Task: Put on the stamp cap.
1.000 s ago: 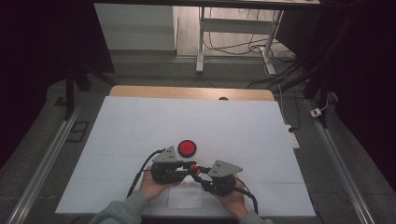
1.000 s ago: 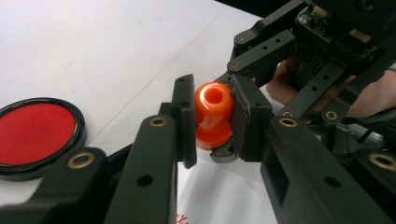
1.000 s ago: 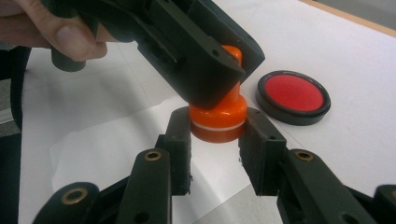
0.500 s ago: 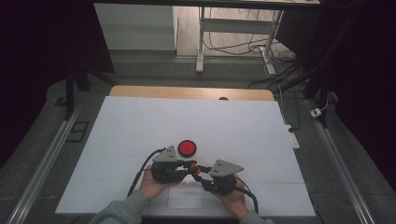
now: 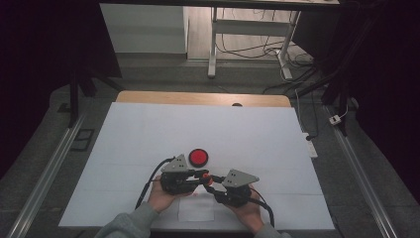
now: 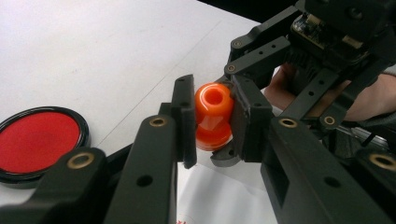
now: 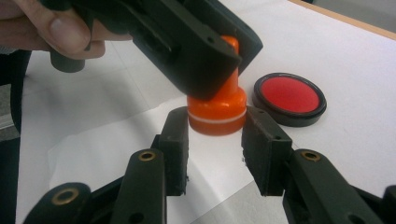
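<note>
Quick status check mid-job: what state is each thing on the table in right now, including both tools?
Orange stamp: upright, lifted off the table, clamped at its top.
Left tool: shut on the orange stamp.
Right tool: jaws have just been opening; the stamp's base sits between them, pads apart from it.
Red ink pad: uncovered, flat on the table, untouched.
White paper slip: flat on the table near the person's hands.

I can read no text, label, brand or number anywhere. A trace of red print at the paper slip's (image 6: 219, 196) edge is too small to make out.
</note>
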`<state>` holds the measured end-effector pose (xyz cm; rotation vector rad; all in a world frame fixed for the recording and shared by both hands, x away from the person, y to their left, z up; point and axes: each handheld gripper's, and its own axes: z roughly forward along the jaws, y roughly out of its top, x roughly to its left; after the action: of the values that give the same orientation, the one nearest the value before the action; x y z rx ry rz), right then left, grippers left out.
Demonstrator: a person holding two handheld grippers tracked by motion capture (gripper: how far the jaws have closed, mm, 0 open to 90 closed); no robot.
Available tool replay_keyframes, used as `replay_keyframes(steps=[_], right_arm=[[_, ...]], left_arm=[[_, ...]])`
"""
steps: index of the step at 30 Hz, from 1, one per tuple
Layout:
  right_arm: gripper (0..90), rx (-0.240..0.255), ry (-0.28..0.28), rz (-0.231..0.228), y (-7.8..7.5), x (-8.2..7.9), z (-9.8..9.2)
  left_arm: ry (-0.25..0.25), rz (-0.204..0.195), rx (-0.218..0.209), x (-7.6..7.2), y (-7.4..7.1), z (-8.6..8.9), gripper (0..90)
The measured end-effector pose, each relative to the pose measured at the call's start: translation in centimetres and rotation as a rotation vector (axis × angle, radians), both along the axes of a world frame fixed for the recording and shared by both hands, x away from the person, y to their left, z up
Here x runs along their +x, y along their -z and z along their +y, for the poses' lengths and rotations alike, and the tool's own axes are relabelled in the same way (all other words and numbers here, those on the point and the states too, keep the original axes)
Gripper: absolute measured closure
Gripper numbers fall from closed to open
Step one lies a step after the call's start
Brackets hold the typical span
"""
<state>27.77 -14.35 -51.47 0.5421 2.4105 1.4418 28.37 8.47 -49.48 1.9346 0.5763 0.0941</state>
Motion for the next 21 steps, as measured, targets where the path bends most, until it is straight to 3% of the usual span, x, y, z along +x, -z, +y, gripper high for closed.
replay_keyframes(steps=[14,21], right_arm=[[52.9,-0.013,0.002,0.012,0.1,0.2,-0.3],[48.1,-0.021,0.034,0.015,0.1,0.5,-1.2]], left_arm=[[-0.006,0.001,0.001,0.0,-0.1,0.2,72.4],[-0.009,0.002,0.001,0.1,-0.2,0.4,72.4]])
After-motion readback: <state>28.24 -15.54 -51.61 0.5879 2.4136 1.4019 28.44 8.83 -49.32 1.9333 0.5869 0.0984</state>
